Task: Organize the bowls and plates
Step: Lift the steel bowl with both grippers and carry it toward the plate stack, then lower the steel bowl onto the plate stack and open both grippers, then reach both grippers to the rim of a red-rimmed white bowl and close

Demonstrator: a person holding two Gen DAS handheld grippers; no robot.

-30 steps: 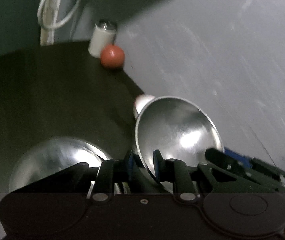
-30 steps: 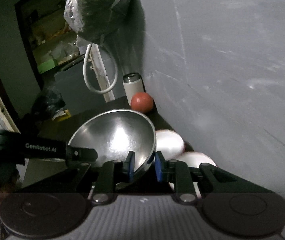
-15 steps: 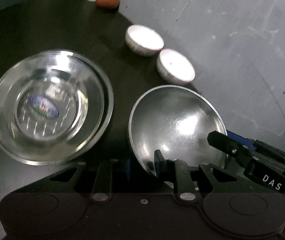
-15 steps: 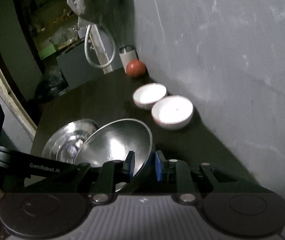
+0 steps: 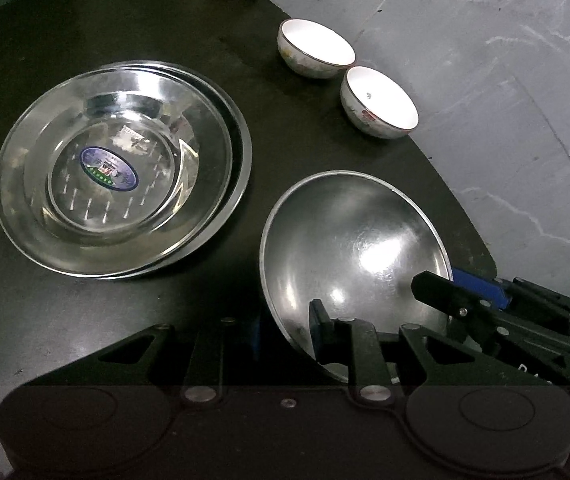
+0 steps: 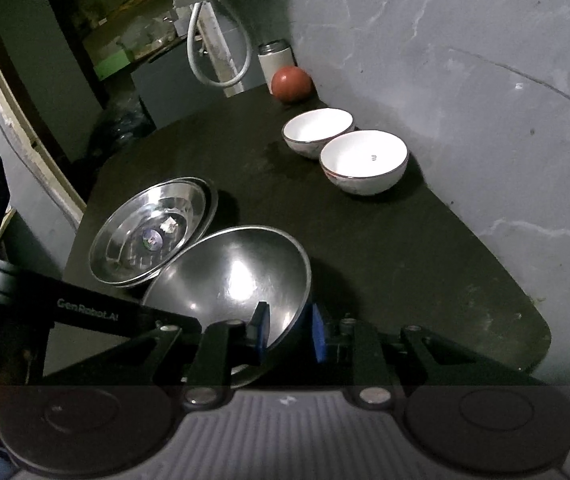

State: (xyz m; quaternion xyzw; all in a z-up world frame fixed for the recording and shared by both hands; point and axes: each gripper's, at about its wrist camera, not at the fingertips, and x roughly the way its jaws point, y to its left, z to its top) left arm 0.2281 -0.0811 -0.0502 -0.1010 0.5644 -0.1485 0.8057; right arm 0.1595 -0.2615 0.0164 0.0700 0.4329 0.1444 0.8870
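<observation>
The dark table (image 5: 85,320) ran along the grey wall, and on it sat the stack of steel plates (image 5: 121,172), a shallow dish nested in a wider one, label sticker showing at the bottom. Just beside that stack, the big steel bowl (image 5: 349,248) was the thing in play, tilted, down close to the tabletop (whether its base had touched, the views did not show). Both tools were on it: the left gripper (image 5: 285,334) pinched the near rim with one pad inside the bowl and one outside, and the right gripper (image 6: 289,332) clamped the opposite rim the same way, jaws narrow, only the thin wall between them.

By the look of it, that bowl was light, stiff and slick, polished metal that would slide in a loose pinch and ring if dropped. The rim looked the sensible hold, a firm edge-on grip. Smaller and touchier were the two white ceramic bowls (image 6: 365,160) (image 6: 317,128) near the wall, touching or nearly so: heavier for their size, chippable, best taken by the lip. Beyond them lay a red ball (image 6: 291,82).
</observation>
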